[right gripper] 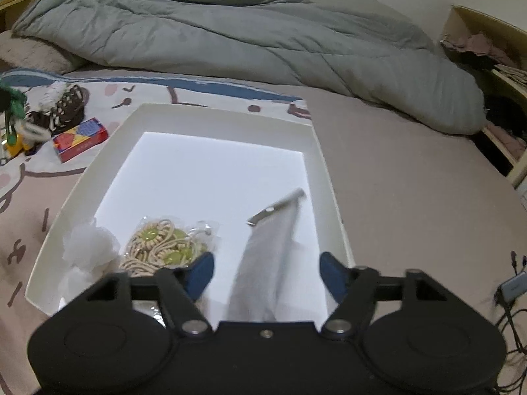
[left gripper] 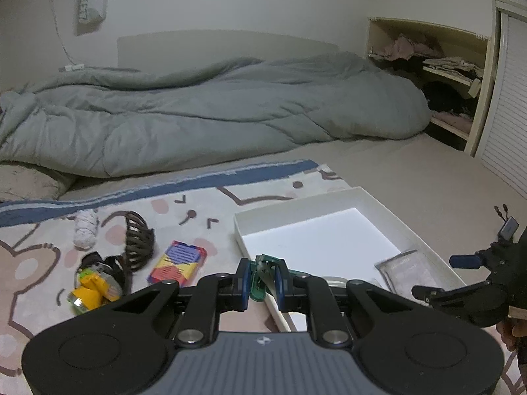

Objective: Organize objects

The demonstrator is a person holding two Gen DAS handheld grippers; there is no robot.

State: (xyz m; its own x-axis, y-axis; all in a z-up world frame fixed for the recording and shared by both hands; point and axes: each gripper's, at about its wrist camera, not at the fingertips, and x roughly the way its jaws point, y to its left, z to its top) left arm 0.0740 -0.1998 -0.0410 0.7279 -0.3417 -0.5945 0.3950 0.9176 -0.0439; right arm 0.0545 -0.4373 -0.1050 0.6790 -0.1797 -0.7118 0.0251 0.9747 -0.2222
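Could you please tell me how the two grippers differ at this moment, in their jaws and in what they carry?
The left gripper is shut on a green clip; the right gripper stands open, its pads touching nothing. The left gripper is at the near edge of the white box, while the right gripper is above the box, over a grey packet. Both have blue pads and black linkages.

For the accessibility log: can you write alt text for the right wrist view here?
The right gripper hangs open over a white box on a bed, a grey pouch lying loose between its fingers. The box also holds a bagged beige cord bundle and crumpled white plastic.
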